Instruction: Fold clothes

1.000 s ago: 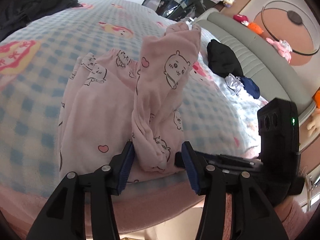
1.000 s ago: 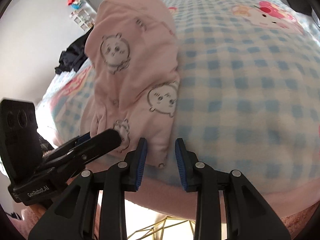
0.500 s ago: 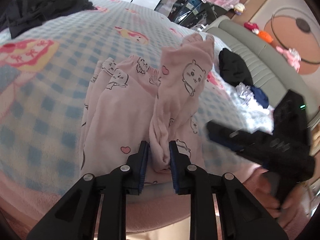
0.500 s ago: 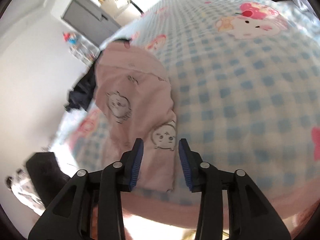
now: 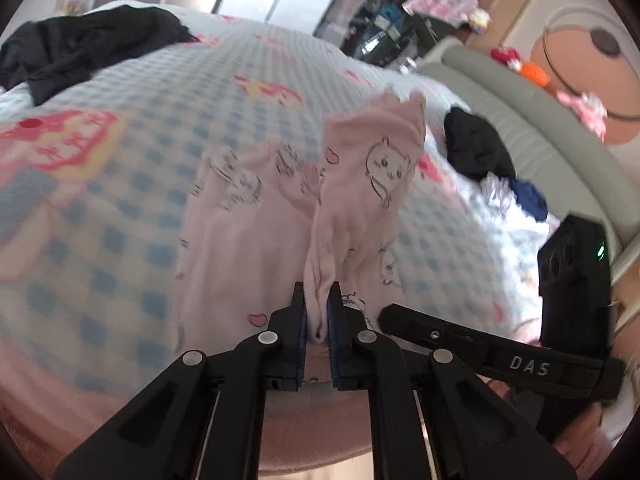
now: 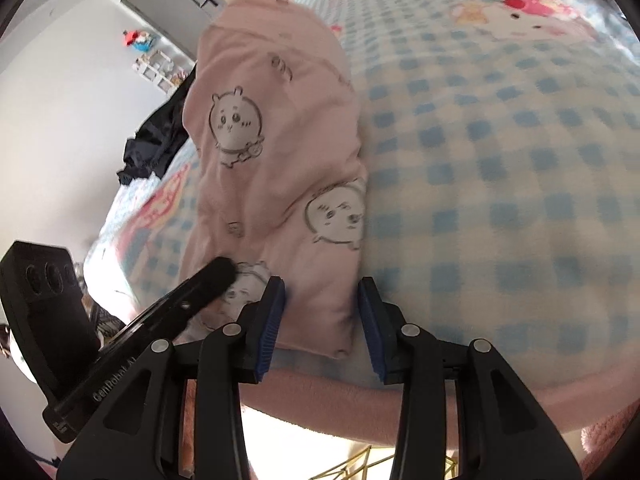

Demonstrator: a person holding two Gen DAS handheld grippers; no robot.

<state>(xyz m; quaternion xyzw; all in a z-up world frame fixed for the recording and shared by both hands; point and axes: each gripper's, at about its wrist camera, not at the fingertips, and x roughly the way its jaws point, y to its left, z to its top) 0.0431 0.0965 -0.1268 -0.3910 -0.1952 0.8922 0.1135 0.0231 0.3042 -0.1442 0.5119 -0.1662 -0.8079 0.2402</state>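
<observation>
Pink pyjama trousers (image 5: 248, 240) with cartoon prints lie on a blue-checked blanket (image 5: 120, 216) near the bed's front edge. One trouser leg (image 5: 372, 176) is bunched and folded over the other. My left gripper (image 5: 317, 316) is shut on the bunched hem of that leg. In the right wrist view the same pink fabric (image 6: 276, 152) lies in front of my right gripper (image 6: 322, 304), which stands open with the hem corner between its blue pads, not pinched. The left gripper's finger (image 6: 200, 288) shows beside it on the left.
Black clothes (image 5: 88, 44) lie at the far left of the bed. A black garment (image 5: 476, 152) and a blue one (image 5: 528, 196) lie by the grey padded headboard (image 5: 520, 120). The blanket (image 6: 500, 160) to the right of the trousers is bare. The bed edge (image 6: 360, 404) is just below the grippers.
My left gripper has gone from open to shut on the bunched trouser leg. My right gripper swung away and came back to the hem, opening wider around it.
</observation>
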